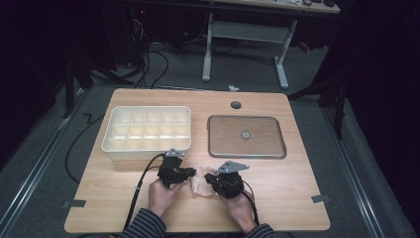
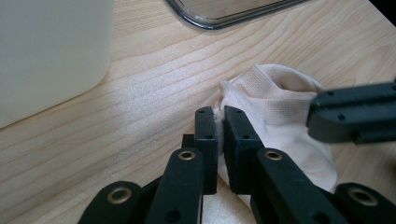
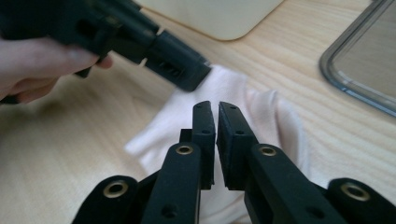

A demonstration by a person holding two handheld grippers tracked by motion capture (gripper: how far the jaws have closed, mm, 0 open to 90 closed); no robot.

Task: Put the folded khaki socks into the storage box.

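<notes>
A cream sock (image 1: 202, 182) lies crumpled on the wooden table near the front, between my two grippers. My left gripper (image 1: 194, 172) reaches in from the left. In the left gripper view its jaws (image 2: 219, 114) are shut on the left edge of the sock (image 2: 275, 102), with fabric pinched between the pads. My right gripper (image 1: 211, 179) comes in from the right. Its jaws (image 3: 217, 108) are closed down onto the sock (image 3: 233, 86), and a fold seems caught between them. The right gripper's jaw (image 2: 350, 114) touches the cuff, and the left gripper (image 3: 180, 63) rests on the sock's far end.
A cream tray (image 1: 111, 143) divided into several compartments stands just behind the left gripper. A flat rectangular lid (image 1: 246, 156) with a metal-coloured rim and a centre knob lies behind the right gripper. A cable hole (image 1: 236, 105) sits near the table's back edge.
</notes>
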